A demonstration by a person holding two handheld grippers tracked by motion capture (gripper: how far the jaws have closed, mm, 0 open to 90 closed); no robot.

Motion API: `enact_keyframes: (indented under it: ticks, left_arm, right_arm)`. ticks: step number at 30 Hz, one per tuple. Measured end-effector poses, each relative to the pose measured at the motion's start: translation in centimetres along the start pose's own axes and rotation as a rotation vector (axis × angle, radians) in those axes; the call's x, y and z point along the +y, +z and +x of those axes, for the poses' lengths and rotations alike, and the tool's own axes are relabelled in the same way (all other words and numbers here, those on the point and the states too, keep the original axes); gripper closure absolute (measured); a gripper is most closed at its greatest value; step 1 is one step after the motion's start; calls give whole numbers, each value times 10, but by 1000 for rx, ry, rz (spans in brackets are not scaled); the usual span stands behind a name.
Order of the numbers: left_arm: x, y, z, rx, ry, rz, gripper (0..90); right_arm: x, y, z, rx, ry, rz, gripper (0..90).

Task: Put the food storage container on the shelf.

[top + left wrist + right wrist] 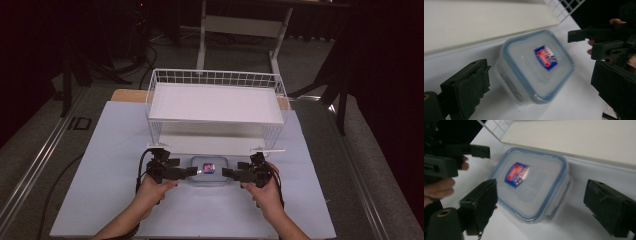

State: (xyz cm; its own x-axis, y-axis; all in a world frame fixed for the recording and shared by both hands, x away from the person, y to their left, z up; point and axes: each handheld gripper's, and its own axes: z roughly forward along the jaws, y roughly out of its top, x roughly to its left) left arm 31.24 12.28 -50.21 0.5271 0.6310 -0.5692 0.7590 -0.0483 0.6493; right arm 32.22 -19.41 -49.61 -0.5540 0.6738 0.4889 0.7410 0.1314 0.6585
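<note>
Seen from above: white table, wire rack with two white shelves at its far half, clear lidded box just in front of the lower shelf. Flanked by left gripper and right gripper, one at each short end, about equally near, tips pointing inward along the box's long axis. Both pairs of jaws wide apart, straddling the box's ends without pressing; nothing clamped. Box flat on the table, lid up. Translucent plastic, rounded corners, blue seal round the lid's rim, small red-and-blue label at lid's centre.
</note>
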Motion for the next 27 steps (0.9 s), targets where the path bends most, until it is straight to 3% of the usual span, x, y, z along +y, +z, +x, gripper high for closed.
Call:
enact_keyframes:
  ticks: [2,7,9,11,15,17,20,24,25,27]
  left_arm:
    - [-2,5,4,-10,-49,5,26]
    - [-6,14,12,-16,-122,31,43]
    - [-7,16,14,-12,-149,35,76]
    - [-9,19,17,-7,-163,45,76]
    - [-11,25,22,-10,-217,63,81]
    - [-12,27,23,-6,-229,67,151]
    - [-14,31,24,-18,-254,80,159]
    - [-15,34,23,-30,-251,89,239]
    - [-16,34,22,-53,-257,86,276]
    - [-16,34,20,-46,-235,87,310]
  right_arm:
    - [0,3,-5,11,51,16,138]
    - [-1,9,-18,22,147,41,161]
    - [-1,11,-20,21,156,55,219]
    - [-1,12,-21,29,163,61,223]
    - [-1,20,-24,54,219,89,255]
    - [-2,24,-25,57,240,100,275]
    - [-5,28,-29,106,308,110,320]
    - [-7,31,-27,127,318,121,393]
    - [-6,30,-25,119,310,122,396]
    - [-5,30,-24,114,311,136,398]
